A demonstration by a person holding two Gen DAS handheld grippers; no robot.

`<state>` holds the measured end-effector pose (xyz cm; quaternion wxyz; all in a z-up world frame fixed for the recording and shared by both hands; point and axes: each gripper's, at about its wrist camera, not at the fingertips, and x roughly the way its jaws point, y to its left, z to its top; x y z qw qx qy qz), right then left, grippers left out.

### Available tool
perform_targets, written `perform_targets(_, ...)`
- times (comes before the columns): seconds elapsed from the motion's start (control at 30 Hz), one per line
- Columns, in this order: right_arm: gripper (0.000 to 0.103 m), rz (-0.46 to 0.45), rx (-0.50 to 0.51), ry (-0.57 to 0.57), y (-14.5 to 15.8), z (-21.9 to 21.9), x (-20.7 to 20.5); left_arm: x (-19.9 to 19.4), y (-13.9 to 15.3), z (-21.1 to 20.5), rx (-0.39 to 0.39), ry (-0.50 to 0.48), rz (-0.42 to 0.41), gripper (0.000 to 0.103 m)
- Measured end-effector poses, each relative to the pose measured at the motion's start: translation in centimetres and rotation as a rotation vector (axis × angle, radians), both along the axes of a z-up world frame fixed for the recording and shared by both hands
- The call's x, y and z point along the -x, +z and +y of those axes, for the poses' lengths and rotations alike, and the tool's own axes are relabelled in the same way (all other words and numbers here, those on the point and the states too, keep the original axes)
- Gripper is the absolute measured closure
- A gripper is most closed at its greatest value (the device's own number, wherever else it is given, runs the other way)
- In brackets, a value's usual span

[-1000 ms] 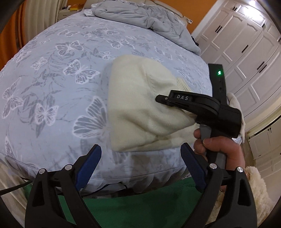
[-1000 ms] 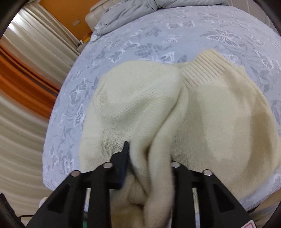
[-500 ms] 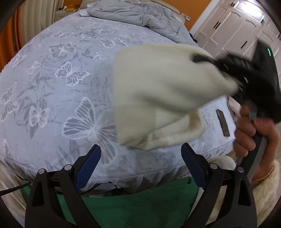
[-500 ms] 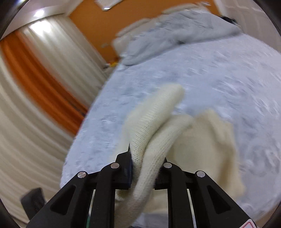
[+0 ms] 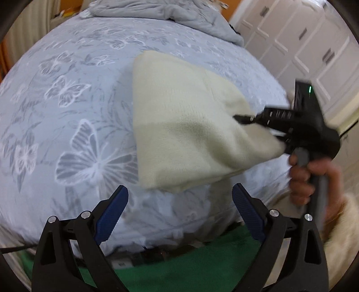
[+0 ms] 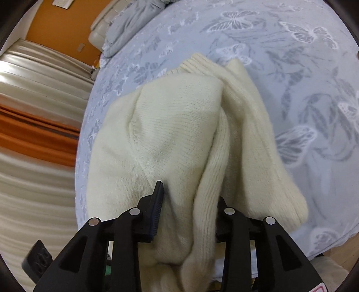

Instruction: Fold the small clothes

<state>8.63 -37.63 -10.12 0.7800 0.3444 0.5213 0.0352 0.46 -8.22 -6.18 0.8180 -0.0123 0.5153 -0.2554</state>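
A cream knitted sweater [image 5: 179,125] lies folded on the butterfly-print bed sheet [image 5: 67,112], its right corner pulled up off the bed. My right gripper [image 5: 244,118], held by a hand [image 5: 309,175], grips that corner. In the right wrist view the bunched knit [image 6: 179,134] fills the space in my right gripper [image 6: 190,202]. Its jaws are opening, and the cloth is still caught between them. My left gripper [image 5: 179,213] hangs open over the near edge of the bed, just short of the sweater's near hem. Nothing is between its blue pads.
A crumpled grey blanket [image 5: 168,11] lies at the far end of the bed. White cupboard doors [image 5: 303,45] stand to the right. Cream and orange curtains [image 6: 33,134] hang on the other side. A green mat [image 5: 179,265] covers the floor below the bed's edge.
The right gripper swung the sweater up off the bed, then brought it back down, so it lies flat again with one corner raised. The left gripper moved slightly nearer the bed.
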Motion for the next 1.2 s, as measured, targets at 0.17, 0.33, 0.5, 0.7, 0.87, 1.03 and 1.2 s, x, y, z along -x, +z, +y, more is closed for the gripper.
perform_targets(0.17,0.088,-0.257,0.039,0.079,8.9,1.0,-0.1,-1.5,-1.7,-1.5,-0.093,-0.046,-0.059,0.050)
perform_targets(0.33,0.089,-0.308,0.160,0.050,10.4,-0.3,1.4,-2.7,-1.6,-1.5,-0.056,-0.034,-0.039,0.070)
perform_targets(0.5,0.089,0.000,0.099,-0.062,-0.6,-3.7,2.0,-3.3,-3.3,-2.1,-0.072,-0.008,0.026,0.072)
perform_targets(0.7,0.075,-0.015,0.259,-0.034,2.0,-2.0,2.0,-3.1,-3.8,-2.1,-0.118,0.012,0.031,0.069)
perform_targets(0.87,0.039,-0.068,0.276,-0.134,5.2,-1.1,5.7,-2.9,-3.3,-2.4,-0.160,0.011,0.014,0.064)
perform_targets(1.03,0.035,-0.007,0.228,-0.139,3.9,0.6,6.8,-2.4,-2.9,-2.3,-0.158,0.027,0.024,0.063)
perform_targets(1.2,0.071,-0.044,0.143,-0.138,3.2,1.0,6.2,-1.3,-1.7,-1.6,-0.153,0.041,0.011,0.063)
